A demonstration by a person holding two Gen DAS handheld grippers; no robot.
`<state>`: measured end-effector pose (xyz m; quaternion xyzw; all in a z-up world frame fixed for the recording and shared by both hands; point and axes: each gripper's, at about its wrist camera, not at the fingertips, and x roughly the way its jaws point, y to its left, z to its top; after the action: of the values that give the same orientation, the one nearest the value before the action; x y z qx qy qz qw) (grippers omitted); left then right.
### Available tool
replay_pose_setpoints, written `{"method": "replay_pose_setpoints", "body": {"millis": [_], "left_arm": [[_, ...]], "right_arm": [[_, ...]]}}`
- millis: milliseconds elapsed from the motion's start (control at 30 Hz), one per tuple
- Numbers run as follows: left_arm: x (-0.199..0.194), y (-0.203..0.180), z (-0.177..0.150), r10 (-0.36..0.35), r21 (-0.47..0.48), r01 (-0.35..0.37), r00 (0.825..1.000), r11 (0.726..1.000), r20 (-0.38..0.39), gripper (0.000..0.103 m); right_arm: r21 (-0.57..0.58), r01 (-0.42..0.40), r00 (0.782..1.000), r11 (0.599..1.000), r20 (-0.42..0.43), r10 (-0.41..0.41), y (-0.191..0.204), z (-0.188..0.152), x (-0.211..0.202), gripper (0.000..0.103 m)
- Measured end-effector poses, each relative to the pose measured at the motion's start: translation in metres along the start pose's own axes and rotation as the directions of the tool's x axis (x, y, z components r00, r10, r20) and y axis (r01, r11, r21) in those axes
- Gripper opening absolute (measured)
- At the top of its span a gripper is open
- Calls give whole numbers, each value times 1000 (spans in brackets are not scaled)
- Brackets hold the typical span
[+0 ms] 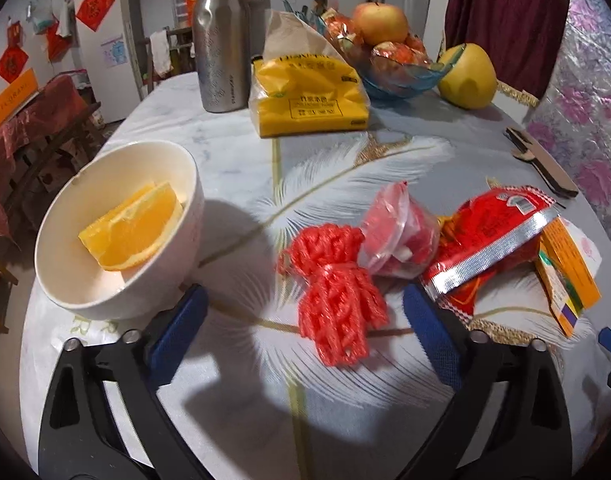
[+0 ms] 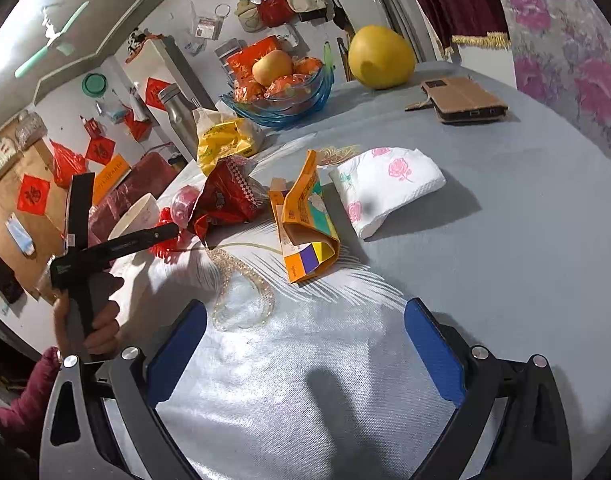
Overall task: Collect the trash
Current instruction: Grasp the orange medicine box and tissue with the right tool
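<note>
both grippers (image 1: 305, 324) (image 2: 305, 340) gape wide over glossy cloth; spongy red foam netting (image 1: 333, 292) lies crumpled.

We see a white bowl (image 1: 117, 236) holding orange wedges (image 1: 131, 236), a steel bottle (image 1: 222, 36) beside a yellow tissue pack (image 1: 309, 96), a blue glass fruit bowl (image 1: 401, 76) with an apple (image 1: 379, 22), a pomelo (image 2: 381, 58) and a phone case (image 2: 461, 100).
</note>
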<state>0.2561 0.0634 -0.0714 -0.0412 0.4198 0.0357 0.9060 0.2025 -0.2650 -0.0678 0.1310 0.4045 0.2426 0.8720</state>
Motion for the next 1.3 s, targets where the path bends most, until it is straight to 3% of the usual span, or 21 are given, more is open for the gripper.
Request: {"method": "replay_pose_setpoints", "body": {"millis": [100,233,300,500,667,833,1000,1100,1300], "left_arm": [[6,1,0,-26,1,26,999,1000,-25,62],[7,-2,0,-45,21,45,999,999,-27,50],[6,-5,-2,-49,33,50,998,998,-24,38],[-8,-9,-13,-39,61,39,999,997,-3,34],[-24,-11,-36,-90,63,92,996,994,-29,34],[-27,-17,-41,-78,94,80,997,992,-28,39],[-22,-17,-39,-58,90,62,997,994,-45,77],[-22,-15,-39,-45,83,49,998,995,-49,93],[-13,-11,-37,-47,59,53,994,997,-98,95]], "right_arm": [[-2,-4,1000,1000,4,4,1,-1,0,97],[-2,-5,1000,1000,8,5,1,-1,-1,97],[7,-9,1000,1000,8,8,0,-1,-1,97],[25,-10,1000,1000,12,10,-4,-1,-1,97],[26,-8,1000,1000,8,8,-5,-1,-1,97],[21,22,1000,1000,10,-22,-3,0,0,97],[-34,97,994,995,-45,-99,7,6,8,97],[-48,110,993,993,-45,-112,9,22,8,97],[-83,172,985,982,18,-171,9,61,9,97]]}}
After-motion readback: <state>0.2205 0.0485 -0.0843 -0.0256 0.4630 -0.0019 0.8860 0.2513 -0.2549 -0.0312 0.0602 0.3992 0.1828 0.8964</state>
